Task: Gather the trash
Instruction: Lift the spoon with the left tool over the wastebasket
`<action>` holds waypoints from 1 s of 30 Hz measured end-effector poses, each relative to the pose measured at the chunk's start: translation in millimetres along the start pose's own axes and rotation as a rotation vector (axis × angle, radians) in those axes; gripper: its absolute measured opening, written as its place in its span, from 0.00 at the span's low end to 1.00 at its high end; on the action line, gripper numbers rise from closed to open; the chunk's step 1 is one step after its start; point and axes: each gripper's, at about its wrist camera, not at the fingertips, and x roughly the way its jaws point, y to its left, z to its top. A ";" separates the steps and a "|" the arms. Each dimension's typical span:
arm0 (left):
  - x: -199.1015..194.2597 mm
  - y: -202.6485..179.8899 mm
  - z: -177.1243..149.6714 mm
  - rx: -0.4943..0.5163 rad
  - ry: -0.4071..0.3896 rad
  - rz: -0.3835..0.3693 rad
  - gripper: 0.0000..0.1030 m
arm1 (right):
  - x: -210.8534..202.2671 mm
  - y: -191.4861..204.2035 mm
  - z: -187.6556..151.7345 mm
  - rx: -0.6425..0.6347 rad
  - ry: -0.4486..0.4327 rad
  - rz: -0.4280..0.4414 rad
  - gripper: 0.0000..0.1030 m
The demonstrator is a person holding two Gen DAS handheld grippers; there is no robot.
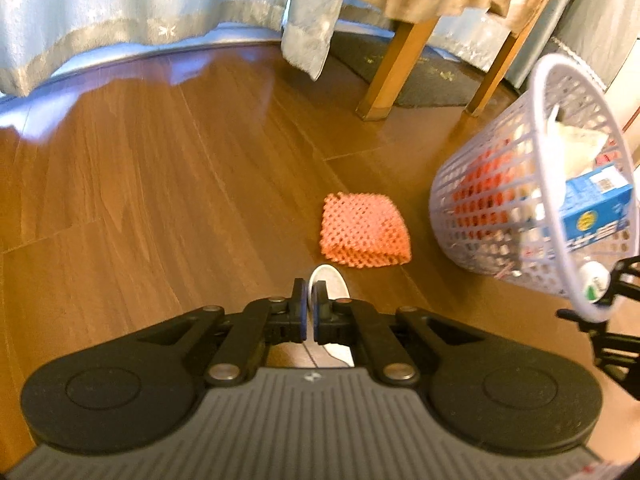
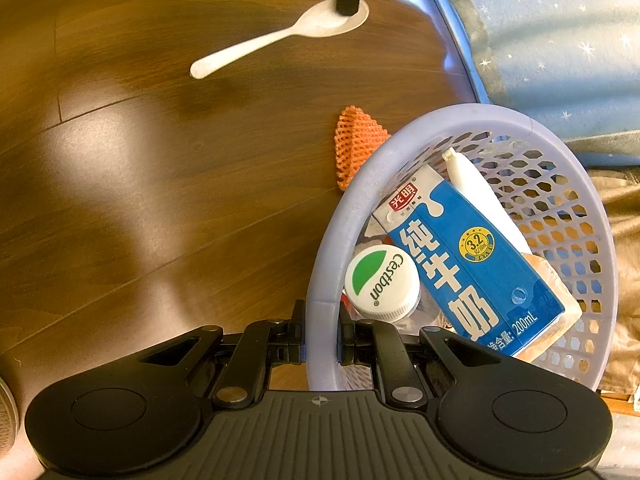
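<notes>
Ahead of my left gripper (image 1: pixel 309 298) the floor (image 1: pixel 160 184) lay open all the way to the curtain (image 1: pixel 120 20). Only the orange net (image 1: pixel 365 230) sat on it, just beside the basket (image 2: pixel 460 120). Further back, two table legs (image 1: pixel 394 68) blocked that corner. The basket was crowded: a carton (image 2: pixel 472 264), bottle (image 2: pixel 382 280) and tube (image 2: pixel 476 184) filled most of its mouth.

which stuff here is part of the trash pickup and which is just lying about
Part of the job:
- white plastic spoon, pinched by the left gripper
- orange foam net on the floor
- lavender basket, rim gripped by the right gripper
- milk carton, bottle cap inside

Just around:
- curtain
- table legs
- dark mat
</notes>
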 end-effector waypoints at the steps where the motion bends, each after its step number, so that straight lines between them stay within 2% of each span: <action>1: -5.1 -2.6 1.1 0.002 -0.005 -0.003 0.00 | 1.5 -1.7 1.2 0.001 0.000 0.001 0.09; 17: -66.1 -38.4 44.7 0.052 -0.115 -0.058 0.00 | 5.5 -5.1 2.8 0.003 0.000 0.000 0.09; 30: -87.2 -70.4 79.1 0.121 -0.186 -0.117 0.00 | 5.6 -4.5 1.8 0.003 0.001 0.001 0.09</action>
